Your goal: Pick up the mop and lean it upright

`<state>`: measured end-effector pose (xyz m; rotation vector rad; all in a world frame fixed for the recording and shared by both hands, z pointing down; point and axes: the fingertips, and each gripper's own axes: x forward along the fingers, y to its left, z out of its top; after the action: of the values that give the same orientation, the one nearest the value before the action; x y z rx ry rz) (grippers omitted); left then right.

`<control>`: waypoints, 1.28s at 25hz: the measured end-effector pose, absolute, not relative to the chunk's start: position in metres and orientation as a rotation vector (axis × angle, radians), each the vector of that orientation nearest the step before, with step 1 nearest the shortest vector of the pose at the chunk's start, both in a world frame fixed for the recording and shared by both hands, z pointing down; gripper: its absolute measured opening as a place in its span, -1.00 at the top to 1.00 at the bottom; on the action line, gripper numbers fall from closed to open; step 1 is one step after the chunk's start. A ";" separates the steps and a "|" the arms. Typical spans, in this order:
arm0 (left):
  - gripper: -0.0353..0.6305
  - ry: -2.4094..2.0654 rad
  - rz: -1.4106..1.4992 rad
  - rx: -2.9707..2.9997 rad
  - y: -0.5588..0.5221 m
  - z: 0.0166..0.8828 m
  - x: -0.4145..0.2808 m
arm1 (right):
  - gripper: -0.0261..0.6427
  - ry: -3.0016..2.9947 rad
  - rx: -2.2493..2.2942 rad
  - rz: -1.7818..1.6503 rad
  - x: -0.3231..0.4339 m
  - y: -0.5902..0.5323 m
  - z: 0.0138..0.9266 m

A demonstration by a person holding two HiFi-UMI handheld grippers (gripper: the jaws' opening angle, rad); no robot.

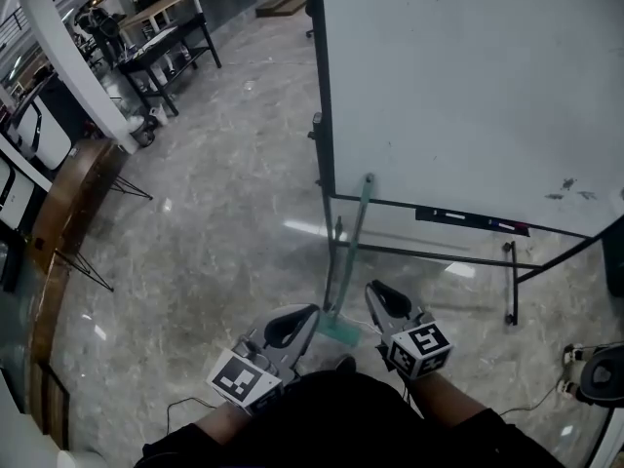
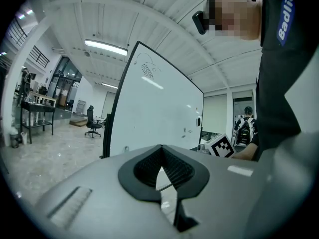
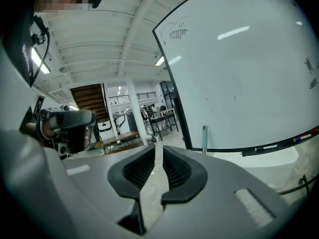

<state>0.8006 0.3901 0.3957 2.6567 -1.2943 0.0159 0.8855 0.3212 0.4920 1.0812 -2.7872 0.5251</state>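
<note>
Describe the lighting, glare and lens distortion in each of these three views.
Head view: even light, white glare patches on the glossy floor below the whiteboard. Left gripper view: strong fisheye bending, dark corners, a blown-out ceiling strip light mirrored on the whiteboard. Right gripper view: the same fisheye bows the whiteboard's frame; lamp reflections on its surface.

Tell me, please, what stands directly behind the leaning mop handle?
The whiteboard on its black stand; the mop handle rests its top against the lower edge. Whatever lies behind the board is covered by it.
</note>
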 end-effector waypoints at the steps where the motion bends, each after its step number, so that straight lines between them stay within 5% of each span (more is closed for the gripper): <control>1: 0.83 -1.296 0.019 2.657 0.390 0.397 0.802 | 0.75 -2.785 1.077 0.526 0.884 0.317 0.495; 8: 0.83 -1.316 0.046 2.640 0.395 0.406 0.800 | 0.57 -2.689 1.146 0.606 0.886 0.260 0.529; 32: 0.83 -1.458 0.094 2.518 0.383 0.419 0.702 | 0.41 -2.281 1.279 0.615 0.861 0.100 0.662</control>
<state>0.7018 0.3830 0.4189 2.5182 -1.4576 0.0938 0.8606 0.0997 0.6617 1.2786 -2.2812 0.6151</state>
